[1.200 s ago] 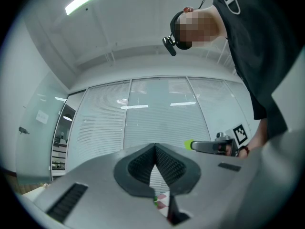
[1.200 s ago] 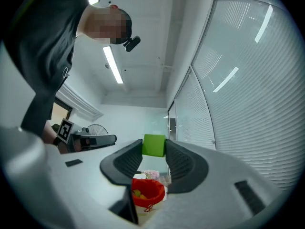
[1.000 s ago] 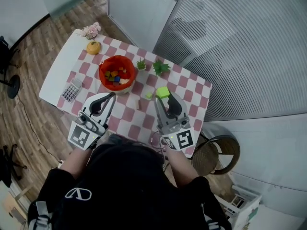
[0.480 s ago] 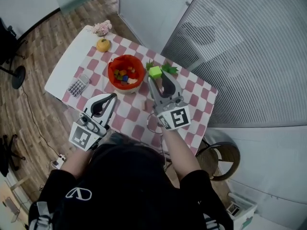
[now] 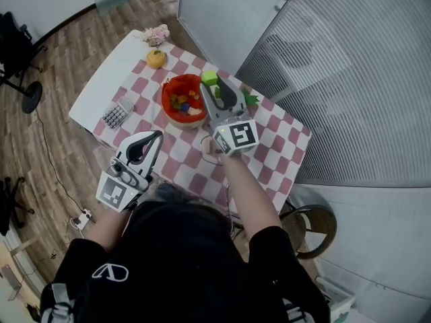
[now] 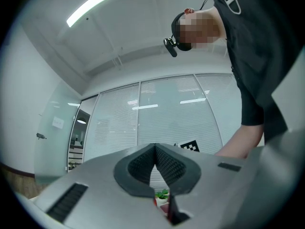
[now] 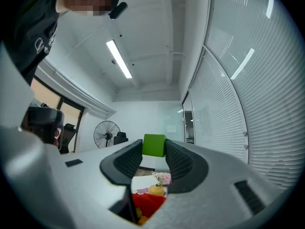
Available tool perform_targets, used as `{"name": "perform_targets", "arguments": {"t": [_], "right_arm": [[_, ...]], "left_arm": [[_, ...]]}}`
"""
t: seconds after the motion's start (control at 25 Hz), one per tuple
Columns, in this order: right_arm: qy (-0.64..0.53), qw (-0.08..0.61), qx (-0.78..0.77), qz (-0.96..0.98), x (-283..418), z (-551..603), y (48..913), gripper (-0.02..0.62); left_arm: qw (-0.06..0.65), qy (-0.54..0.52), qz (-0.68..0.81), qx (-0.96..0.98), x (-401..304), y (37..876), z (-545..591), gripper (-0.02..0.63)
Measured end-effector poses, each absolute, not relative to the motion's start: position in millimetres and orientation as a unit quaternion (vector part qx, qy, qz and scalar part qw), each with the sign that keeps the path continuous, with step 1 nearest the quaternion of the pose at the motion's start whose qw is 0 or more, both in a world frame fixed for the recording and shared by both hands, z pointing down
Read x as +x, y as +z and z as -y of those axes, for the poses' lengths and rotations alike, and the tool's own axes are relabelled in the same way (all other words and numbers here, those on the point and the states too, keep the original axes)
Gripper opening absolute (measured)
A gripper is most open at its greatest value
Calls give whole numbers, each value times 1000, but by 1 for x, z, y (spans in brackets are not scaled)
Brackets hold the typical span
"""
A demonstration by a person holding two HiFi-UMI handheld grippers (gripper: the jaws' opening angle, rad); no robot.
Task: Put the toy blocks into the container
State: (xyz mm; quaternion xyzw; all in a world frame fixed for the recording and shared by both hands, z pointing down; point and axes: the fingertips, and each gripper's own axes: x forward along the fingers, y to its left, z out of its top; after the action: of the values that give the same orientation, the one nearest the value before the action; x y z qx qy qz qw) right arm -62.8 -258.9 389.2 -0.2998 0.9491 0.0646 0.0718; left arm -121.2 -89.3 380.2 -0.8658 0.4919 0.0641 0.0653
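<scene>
A red bowl (image 5: 176,91) with several coloured blocks inside stands on the checked table (image 5: 269,147). My right gripper (image 5: 211,81) is shut on a bright green block (image 5: 209,77) and hovers at the bowl's right rim, above it. In the right gripper view the green block (image 7: 154,145) sits clamped between the pads, with the red bowl (image 7: 145,206) below. My left gripper (image 5: 156,137) hangs near the table's front edge, shut with nothing in it. Its pads meet at the tips in the left gripper view (image 6: 156,149).
An orange fruit (image 5: 156,58) and pink flowers (image 5: 156,33) lie at the table's far left end. A calculator (image 5: 118,112) rests left of the bowl, a small green plant (image 5: 251,99) right of it. A round chair (image 5: 307,231) stands by the table's right end; glass walls behind.
My right gripper carried the green block up and left across the table, from its right half to the bowl's rim. The left gripper stayed by the front edge.
</scene>
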Motion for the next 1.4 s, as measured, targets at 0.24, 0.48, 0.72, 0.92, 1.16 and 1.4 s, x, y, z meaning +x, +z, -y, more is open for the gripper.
{"name": "perform_targets", "arguments": {"t": [0.24, 0.48, 0.72, 0.92, 1.16, 1.4], "right_arm": [[36, 31, -304, -951, -72, 272, 424, 152], [-37, -80, -297, -951, -83, 290, 510, 152], [-89, -169, -279, -941, -96, 296, 564, 153], [-92, -164, -278, -942, -101, 302, 568, 307], [-82, -153, -276, -945, -101, 301, 555, 282], [-61, -113, -279, -952, -93, 293, 517, 249]], "left_arm": [[64, 68, -501, -860, -128, 379, 81, 6], [63, 65, -504, -859, -130, 382, 76, 6], [64, 66, -511, -855, -135, 379, 72, 6], [63, 63, -518, -851, -140, 383, 71, 6], [60, 64, -513, -854, -136, 384, 77, 6], [60, 69, -504, -859, -129, 382, 86, 6]]}}
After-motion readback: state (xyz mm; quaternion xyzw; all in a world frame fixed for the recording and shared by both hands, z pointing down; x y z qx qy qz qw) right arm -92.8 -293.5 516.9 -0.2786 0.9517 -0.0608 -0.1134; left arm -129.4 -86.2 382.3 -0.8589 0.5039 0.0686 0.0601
